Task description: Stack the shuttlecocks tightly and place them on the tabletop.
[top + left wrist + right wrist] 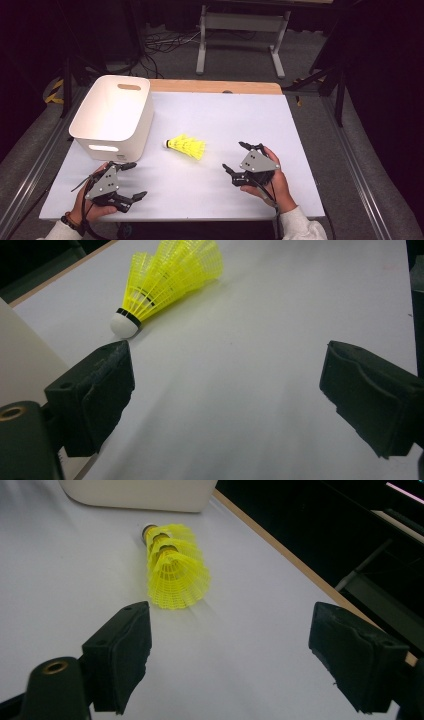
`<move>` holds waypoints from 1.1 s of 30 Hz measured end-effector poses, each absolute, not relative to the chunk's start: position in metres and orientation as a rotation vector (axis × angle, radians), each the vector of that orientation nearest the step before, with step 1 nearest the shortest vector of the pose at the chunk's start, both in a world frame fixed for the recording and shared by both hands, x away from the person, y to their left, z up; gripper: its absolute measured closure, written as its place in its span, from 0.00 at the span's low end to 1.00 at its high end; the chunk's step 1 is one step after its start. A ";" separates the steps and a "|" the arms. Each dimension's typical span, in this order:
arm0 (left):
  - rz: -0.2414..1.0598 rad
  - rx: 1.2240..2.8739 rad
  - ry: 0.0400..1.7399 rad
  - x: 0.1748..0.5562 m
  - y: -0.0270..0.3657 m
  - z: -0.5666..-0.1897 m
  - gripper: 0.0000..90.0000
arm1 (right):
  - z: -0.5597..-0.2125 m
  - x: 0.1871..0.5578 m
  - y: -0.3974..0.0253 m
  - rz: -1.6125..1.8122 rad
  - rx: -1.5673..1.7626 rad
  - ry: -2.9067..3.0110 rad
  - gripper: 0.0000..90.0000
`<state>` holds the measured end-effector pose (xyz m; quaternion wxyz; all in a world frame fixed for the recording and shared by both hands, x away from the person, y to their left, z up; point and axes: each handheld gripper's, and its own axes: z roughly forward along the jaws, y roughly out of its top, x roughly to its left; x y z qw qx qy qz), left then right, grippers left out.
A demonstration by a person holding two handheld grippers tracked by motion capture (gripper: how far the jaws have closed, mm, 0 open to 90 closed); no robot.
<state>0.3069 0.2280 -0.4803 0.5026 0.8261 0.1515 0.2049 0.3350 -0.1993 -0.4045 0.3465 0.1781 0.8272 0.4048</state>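
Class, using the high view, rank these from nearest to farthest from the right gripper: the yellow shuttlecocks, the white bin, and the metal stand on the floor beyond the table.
From the right gripper:
1. Yellow shuttlecocks, mid-table, just to its left.
2. White bin, at the table's far left.
3. Metal stand, on the floor past the table's far edge.

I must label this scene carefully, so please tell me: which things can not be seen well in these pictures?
- White bin: its floor is hidden by its near wall in the high view; the right gripper view cuts it at the top edge.
- Yellow shuttlecocks: nested, so their count is uncertain; the cork is blurred in the right gripper view.
- Left gripper and right gripper: open, their pads too small to read.
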 end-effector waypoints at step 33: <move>0.512 1.997 0.396 0.304 0.228 -0.482 0.09 | -0.444 0.322 -0.260 1.049 0.600 2.132 0.19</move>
